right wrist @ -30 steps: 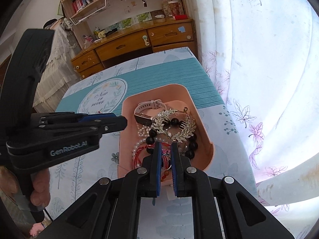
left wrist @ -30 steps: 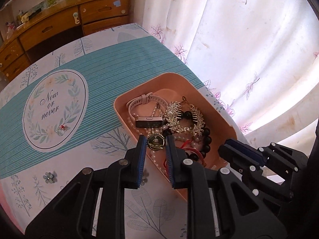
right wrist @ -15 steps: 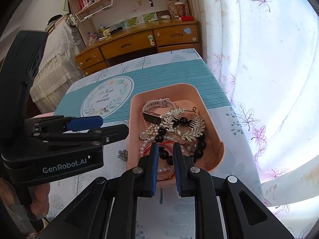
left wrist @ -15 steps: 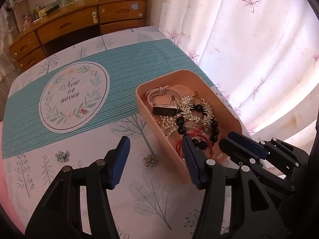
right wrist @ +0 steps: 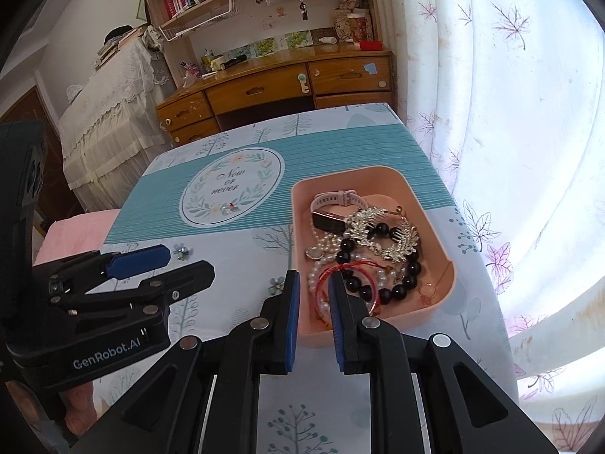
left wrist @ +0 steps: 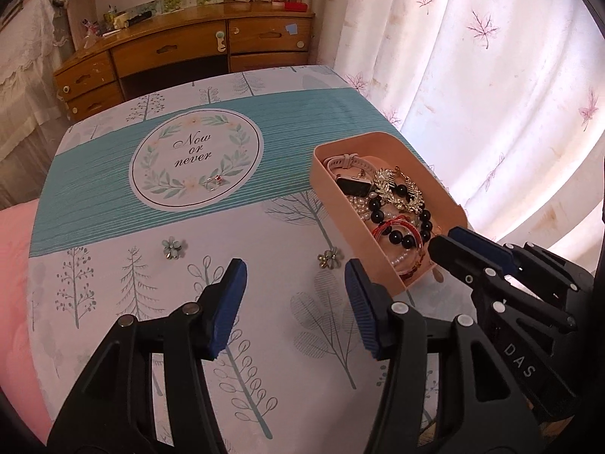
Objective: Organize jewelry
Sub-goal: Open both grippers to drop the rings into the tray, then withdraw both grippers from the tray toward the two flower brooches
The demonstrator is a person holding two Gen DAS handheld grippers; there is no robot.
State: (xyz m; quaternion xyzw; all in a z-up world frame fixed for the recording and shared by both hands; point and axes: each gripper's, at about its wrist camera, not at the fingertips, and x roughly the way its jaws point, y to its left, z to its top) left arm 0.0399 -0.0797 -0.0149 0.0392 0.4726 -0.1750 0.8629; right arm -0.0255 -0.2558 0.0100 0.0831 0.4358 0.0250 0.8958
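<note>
A pink tray (left wrist: 325, 185) (right wrist: 435, 223) on the table's right side holds a pink-strapped watch (right wrist: 332, 204), a gold leaf comb (right wrist: 393, 234), black beads, pearls and a red bracelet (right wrist: 348, 276). Two flower earrings (left wrist: 174, 247) (left wrist: 329, 258) and a ring (left wrist: 215, 181) lie loose on the cloth. My left gripper (left wrist: 295, 302) is open and empty above the cloth, left of the tray's near end; it also shows in the right wrist view (right wrist: 162, 265). My right gripper (right wrist: 314, 302) is slightly open and empty over the tray's near rim.
The table (left wrist: 113, 302) has a tree-print cloth with a teal band and a round "Now or never" emblem (left wrist: 194, 160). White curtains (left wrist: 472, 75) hang close on the right. A wooden desk (left wrist: 189, 49) stands beyond the far edge.
My left gripper opened wide, let a round gold piece go into the tray, and drew back left over the cloth. My right gripper opened a little and pulled back to the tray's near rim.
</note>
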